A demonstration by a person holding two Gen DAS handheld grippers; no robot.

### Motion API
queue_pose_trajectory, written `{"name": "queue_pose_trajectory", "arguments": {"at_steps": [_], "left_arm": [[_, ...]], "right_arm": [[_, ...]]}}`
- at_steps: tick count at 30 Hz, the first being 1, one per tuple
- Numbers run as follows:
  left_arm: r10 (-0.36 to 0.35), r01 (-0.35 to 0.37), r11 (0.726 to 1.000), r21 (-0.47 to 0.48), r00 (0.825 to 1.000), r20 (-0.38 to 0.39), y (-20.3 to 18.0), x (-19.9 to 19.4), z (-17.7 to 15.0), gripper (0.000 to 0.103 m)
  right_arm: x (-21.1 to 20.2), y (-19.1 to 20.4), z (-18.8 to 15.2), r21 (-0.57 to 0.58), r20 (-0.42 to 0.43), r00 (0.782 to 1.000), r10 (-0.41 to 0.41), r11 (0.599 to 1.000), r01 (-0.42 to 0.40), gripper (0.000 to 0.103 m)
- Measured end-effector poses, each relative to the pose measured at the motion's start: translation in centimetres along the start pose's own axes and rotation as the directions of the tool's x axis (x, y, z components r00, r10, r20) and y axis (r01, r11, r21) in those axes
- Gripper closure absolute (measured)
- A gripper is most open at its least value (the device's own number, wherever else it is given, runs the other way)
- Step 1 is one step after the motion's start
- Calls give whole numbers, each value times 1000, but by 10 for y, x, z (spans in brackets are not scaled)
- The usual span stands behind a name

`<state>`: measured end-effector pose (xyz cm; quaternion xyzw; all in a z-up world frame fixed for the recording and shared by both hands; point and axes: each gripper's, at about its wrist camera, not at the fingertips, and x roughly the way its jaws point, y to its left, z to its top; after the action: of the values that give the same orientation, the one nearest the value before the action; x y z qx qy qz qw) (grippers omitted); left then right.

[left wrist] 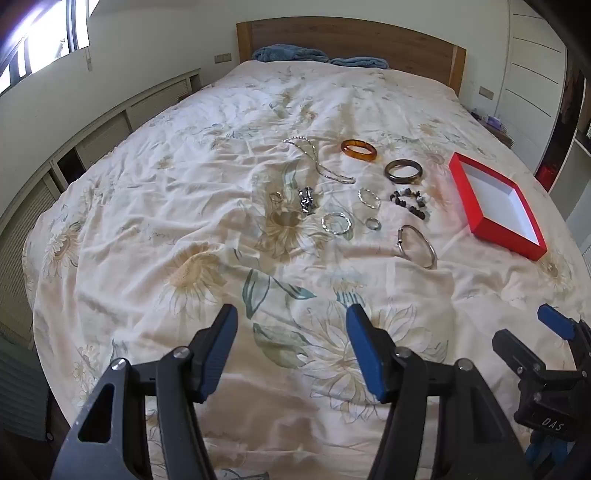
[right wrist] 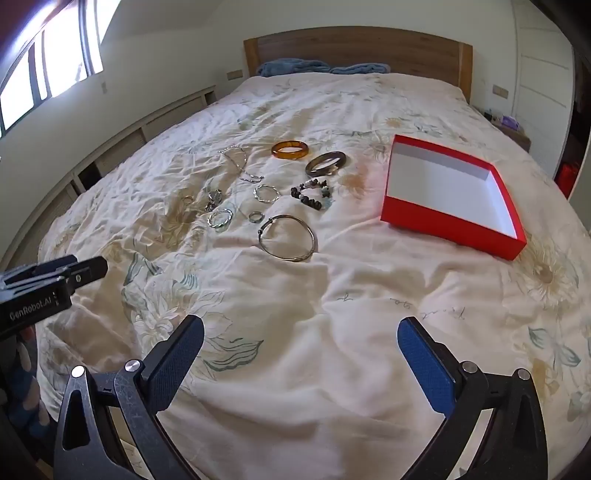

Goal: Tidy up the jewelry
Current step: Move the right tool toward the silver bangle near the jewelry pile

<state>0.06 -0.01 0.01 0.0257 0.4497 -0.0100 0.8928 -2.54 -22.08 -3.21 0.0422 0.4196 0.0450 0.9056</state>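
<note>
A wide bed (left wrist: 184, 177) fills both views, covered by a rumpled cream quilt (right wrist: 332, 302) printed with pale sunflowers and grey-green leaves. At the far end stands a wooden headboard (left wrist: 351, 40) with folded blue blankets (left wrist: 291, 54) lying against it. A bright window (left wrist: 48, 33) sits high on the left wall above a row of low slatted cabinets (left wrist: 110, 129), and white panelled doors (left wrist: 535, 62) run along the right. The jewelry lies loose in the middle of the quilt: an amber bangle (right wrist: 290, 150) farthest back, a dark grey-green bangle (right wrist: 326, 163) just beside it, a silver chain (right wrist: 240, 164) to their left, a beaded bracelet (right wrist: 312, 194) nearer, two twisted silver hoops (right wrist: 266, 193) (right wrist: 220, 218), a small ring (right wrist: 256, 216), a dark cluster of metal pieces (left wrist: 306, 199) (too small to tell what it is), and a thin silver bangle (right wrist: 288, 238) closest to the cameras. To the right of the group, apart from it, rests a shallow red box (right wrist: 452, 218) with a white inside. The left gripper (left wrist: 291, 317) hovers over the near part of the quilt with its blue-padded jaws spread and nothing between them. The right gripper (right wrist: 301, 330) hangs likewise, its jaws spread wider, also holding nothing.
</note>
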Motion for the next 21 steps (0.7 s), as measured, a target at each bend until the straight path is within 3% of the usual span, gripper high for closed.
{"name": "queue_pose_trajectory", "arguments": {"at_steps": [2, 10, 11, 21], "left_arm": [[0, 0, 1000, -2, 1000, 31, 0, -1, -1, 44], [-35, 34, 999, 27, 999, 33, -9, -2, -6, 44], [-35, 34, 999, 32, 999, 38, -10, -3, -6, 44], [-87, 87, 995, 42, 996, 10, 2, 0, -7, 44]], "right_arm": [[0, 0, 0, -4, 0, 1000, -1, 1000, 1, 0], [-6, 5, 3, -59, 24, 999, -39, 997, 40, 0], [-6, -1, 6, 19, 17, 999, -35, 999, 35, 0], [-7, 4, 4, 36, 13, 999, -41, 999, 41, 0]]}}
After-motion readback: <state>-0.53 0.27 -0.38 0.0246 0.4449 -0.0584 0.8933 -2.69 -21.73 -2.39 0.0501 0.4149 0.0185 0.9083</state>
